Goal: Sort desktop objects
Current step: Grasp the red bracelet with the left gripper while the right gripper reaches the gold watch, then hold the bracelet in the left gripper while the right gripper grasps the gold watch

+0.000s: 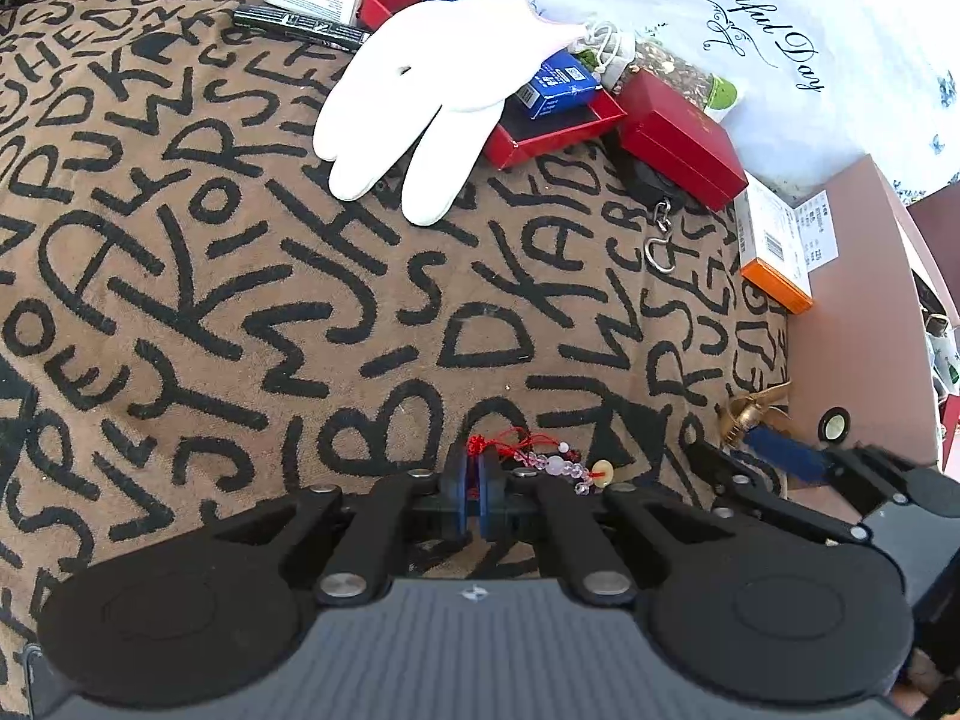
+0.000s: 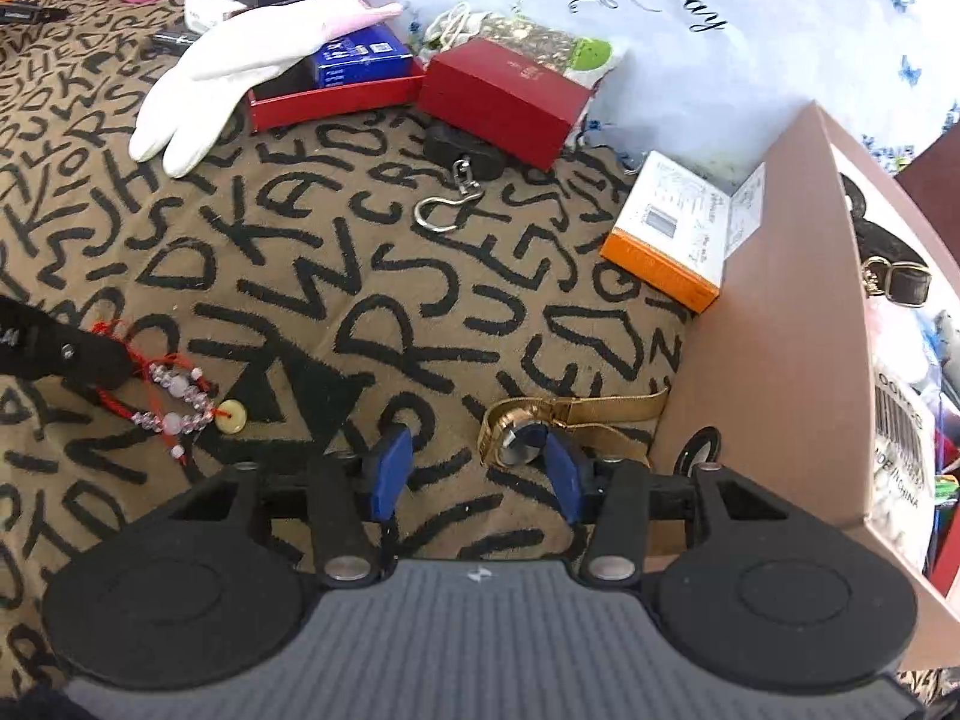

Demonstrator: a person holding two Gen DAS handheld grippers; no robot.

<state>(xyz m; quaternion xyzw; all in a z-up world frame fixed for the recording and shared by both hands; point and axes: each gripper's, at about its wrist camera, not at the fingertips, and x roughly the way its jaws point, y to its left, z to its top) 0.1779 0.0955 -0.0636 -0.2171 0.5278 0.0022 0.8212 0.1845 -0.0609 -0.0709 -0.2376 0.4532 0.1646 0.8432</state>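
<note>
My left gripper (image 1: 478,483) is shut on the red cord of a beaded charm (image 1: 555,465) that lies on the lettered cloth; the charm also shows in the right wrist view (image 2: 180,402), with the left gripper (image 2: 111,360) on its cord. My right gripper (image 2: 474,468) is open, low over the cloth. Its right finger touches the face of a gold watch (image 2: 522,435) lying beside a pink cardboard box (image 2: 780,324). The watch shows partly in the left wrist view (image 1: 753,411), behind the right gripper (image 1: 786,459).
A white glove (image 1: 414,102) lies over an open red tray (image 1: 552,135) holding a blue box (image 1: 561,84). A closed red box (image 1: 681,138), a black scale with a metal hook (image 1: 657,234), an orange-and-white carton (image 1: 774,252) and a white "Beautiful Day" bag (image 1: 750,18) lie behind.
</note>
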